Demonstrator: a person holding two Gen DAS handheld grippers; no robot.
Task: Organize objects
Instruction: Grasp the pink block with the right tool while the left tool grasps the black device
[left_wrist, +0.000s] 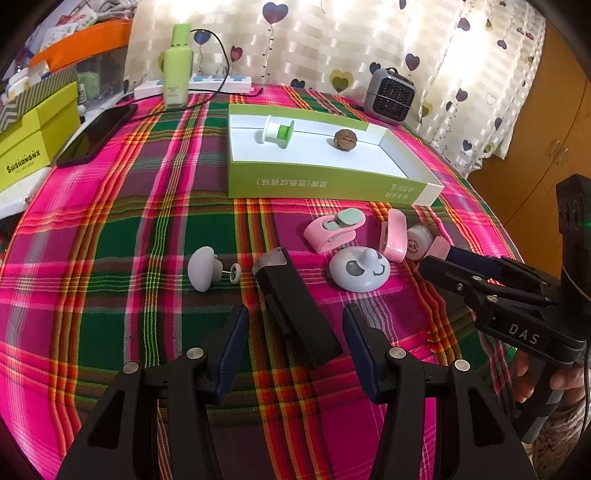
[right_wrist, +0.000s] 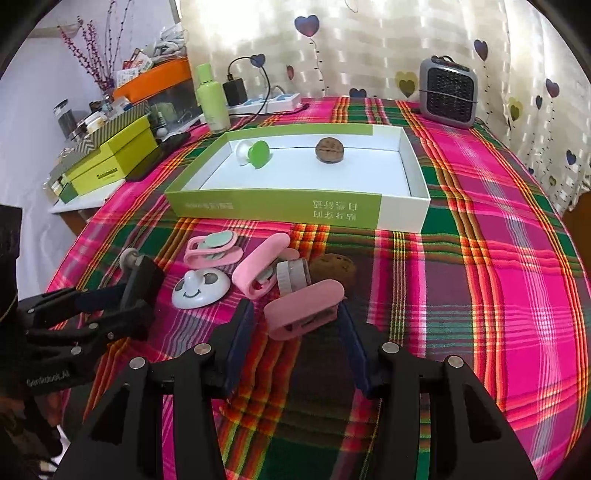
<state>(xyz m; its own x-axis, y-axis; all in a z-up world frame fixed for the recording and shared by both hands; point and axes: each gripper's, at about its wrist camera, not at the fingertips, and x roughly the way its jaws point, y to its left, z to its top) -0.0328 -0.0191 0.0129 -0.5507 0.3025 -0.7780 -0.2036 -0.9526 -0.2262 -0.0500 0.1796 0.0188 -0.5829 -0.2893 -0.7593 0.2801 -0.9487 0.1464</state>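
Looking along our right gripper (right_wrist: 297, 325), we see a pink clip (right_wrist: 303, 308) lying between its fingers, which stand open; if the pads touch it we cannot tell. Just beyond are a small jar (right_wrist: 293, 277), a brown walnut (right_wrist: 334, 271) and a second pink clip (right_wrist: 262, 269). Our left gripper (left_wrist: 295, 332) is also open, with a black flat bar (left_wrist: 295, 314) between its fingers on the plaid cloth (left_wrist: 110, 240). Ahead of both stands the green and white box (left_wrist: 314, 184), holding a spool (left_wrist: 277, 131) and another walnut (left_wrist: 345, 139).
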